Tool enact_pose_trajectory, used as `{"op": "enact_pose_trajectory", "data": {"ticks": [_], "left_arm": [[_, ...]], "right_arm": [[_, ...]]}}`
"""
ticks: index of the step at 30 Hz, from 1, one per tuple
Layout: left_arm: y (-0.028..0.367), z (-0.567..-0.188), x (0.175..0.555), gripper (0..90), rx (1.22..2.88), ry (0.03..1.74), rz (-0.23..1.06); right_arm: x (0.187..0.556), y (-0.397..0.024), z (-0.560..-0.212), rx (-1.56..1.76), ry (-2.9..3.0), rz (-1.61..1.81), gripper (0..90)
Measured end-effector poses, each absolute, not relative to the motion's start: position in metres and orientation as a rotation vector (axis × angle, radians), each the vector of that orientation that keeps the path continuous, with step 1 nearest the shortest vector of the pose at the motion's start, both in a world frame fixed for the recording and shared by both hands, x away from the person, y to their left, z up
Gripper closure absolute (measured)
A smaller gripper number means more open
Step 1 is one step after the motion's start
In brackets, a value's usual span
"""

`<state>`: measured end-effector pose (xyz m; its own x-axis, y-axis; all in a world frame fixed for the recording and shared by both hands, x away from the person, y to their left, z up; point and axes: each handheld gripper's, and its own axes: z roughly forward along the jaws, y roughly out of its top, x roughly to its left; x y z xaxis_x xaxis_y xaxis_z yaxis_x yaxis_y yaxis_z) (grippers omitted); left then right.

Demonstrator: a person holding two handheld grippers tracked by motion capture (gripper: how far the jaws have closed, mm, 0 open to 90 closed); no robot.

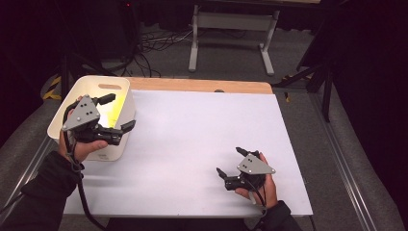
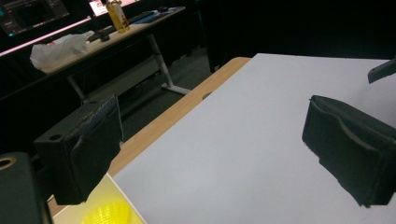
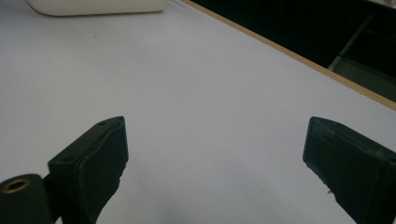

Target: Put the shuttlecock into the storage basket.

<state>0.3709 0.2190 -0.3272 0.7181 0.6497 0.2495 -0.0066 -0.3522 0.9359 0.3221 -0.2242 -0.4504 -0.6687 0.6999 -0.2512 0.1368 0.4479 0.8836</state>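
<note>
White bin (image 1: 96, 86), perhaps holding something yellow, on the white table (image 1: 192, 134); both grippers' fingers apart.

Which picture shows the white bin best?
The high view: the whole white bin sits at the table's left edge, yellow inside, under the left tool. The left gripper view catches a corner with something yellow; the right gripper view shows its bottom edge far off.

The white table sheet (image 1: 202, 144) is seen from above; it is shared, closely and low, by both gripper views.
</note>
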Motion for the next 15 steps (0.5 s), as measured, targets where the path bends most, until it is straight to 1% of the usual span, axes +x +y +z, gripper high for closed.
{"op": "enact_pose_trajectory", "data": {"ticks": [15], "left_arm": [[0.206,-0.337,0.359,5.6,1.830,0.455,0.732]], "right_arm": [[0.321,-0.224,-0.449,0.694,2.093,1.199,7.6]]}}
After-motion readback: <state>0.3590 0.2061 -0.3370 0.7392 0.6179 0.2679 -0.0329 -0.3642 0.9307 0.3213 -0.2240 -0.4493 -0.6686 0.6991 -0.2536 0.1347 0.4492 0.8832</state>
